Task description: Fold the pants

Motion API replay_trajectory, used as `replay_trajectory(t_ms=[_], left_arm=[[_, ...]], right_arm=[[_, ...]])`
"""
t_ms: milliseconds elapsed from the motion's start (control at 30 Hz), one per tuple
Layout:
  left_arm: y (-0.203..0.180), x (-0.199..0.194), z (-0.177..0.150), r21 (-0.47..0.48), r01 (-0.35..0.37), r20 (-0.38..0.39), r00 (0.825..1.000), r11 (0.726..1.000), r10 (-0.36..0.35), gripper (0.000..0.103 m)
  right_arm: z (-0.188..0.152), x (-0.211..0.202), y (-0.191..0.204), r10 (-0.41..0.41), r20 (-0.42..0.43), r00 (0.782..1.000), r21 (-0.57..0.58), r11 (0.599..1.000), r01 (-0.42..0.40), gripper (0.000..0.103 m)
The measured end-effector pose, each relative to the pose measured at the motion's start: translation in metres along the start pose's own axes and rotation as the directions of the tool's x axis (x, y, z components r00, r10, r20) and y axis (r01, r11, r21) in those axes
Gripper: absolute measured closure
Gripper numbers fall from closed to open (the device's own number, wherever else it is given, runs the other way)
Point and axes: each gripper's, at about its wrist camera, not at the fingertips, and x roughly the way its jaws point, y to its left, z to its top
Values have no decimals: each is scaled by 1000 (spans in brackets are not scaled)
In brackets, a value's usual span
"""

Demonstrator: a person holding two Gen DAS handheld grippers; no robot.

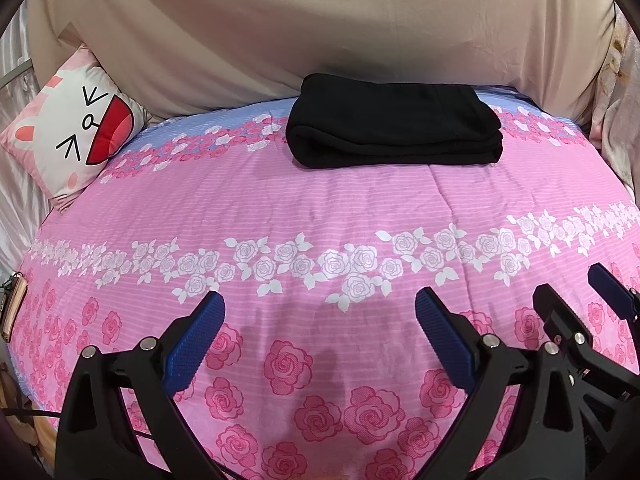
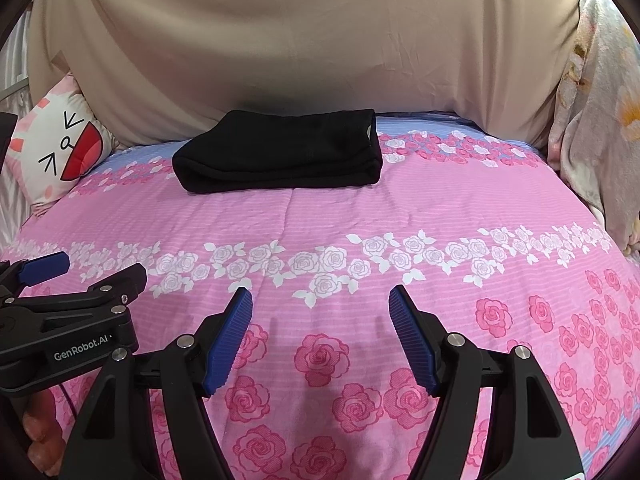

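Note:
Black pants lie folded into a thick rectangle at the far side of the bed; they also show in the right wrist view. My left gripper is open and empty, held over the near part of the bed, well short of the pants. My right gripper is open and empty, alongside the left one. The right gripper shows at the right edge of the left wrist view. The left gripper shows at the left edge of the right wrist view.
The bed has a pink rose-patterned cover. A cat-face cushion leans at the far left. A beige draped sheet hangs behind the bed. Floral fabric hangs at the right.

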Motion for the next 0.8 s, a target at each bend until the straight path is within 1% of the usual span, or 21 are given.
replay_trajectory(t_ms=[100,267,600,733,800], left_arm=[[1,1,0,-4,15,-5,1000,1000,-15,9],[1,1,0,-2,11,-2,1000,1000,-11,9],[-1,2,-3,14,37,-8,999,999,-37,9],[-2,1,-4,15,14,6,1000,1000,-14,10],[-2,2,-4,14,19,4,1000,1000,-20,10]], right_arm=[[0,0,0,1,0,1000,0,1000,-1,34],[0,0,-1,2,-2,1000,-1,1000,-2,34],[-1,0,-1,0,-6,1000,3,1000,0,34],[-1,1,-3,-2,-8,1000,2,1000,2,34],[0,1,-3,-4,-7,1000,-1,1000,4,34]])
